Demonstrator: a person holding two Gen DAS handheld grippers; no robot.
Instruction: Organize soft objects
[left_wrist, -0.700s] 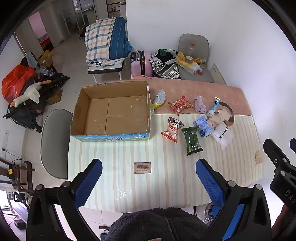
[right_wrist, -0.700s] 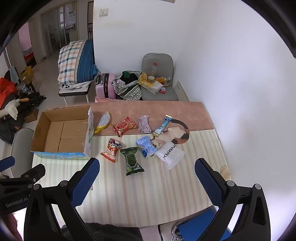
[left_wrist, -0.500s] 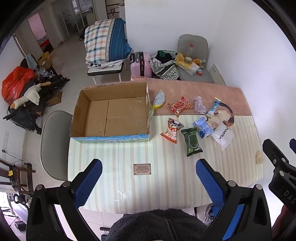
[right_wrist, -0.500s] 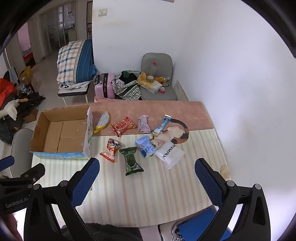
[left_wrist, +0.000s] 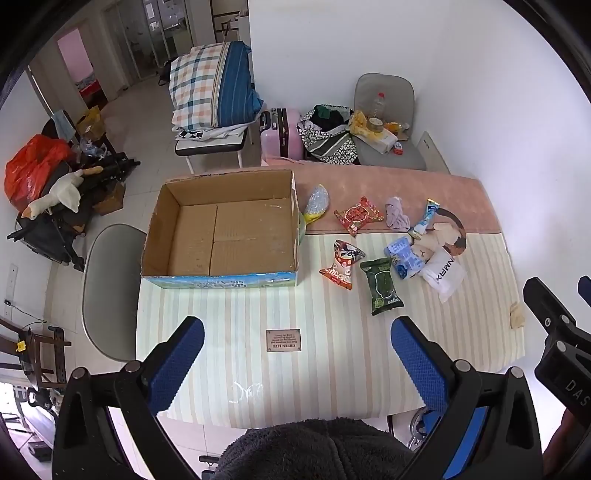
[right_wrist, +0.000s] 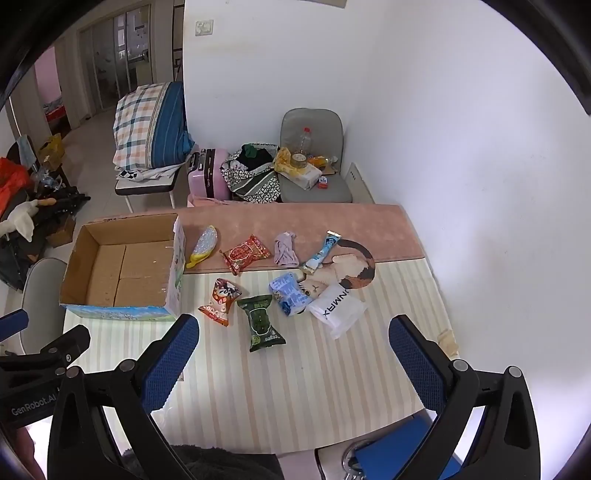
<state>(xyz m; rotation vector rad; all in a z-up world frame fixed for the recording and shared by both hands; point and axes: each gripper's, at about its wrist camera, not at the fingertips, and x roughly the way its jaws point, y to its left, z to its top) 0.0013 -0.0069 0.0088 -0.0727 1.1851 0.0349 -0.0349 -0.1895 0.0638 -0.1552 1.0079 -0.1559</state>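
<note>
A lived-in home room: behind the striped table (left_wrist: 332, 369) stand a pink suitcase (left_wrist: 282, 133), a chair piled with plaid bedding (left_wrist: 210, 88), and a tiled hallway.

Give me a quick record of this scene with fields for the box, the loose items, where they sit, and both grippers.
box: cardboard box, open top, nothing inside
loose items: green pack, red packet, blue pack, white pouch, purple cloth
placement: all on the table, right of the box
left gripper: open, holding nothing
right gripper: open, holding nothing
</note>
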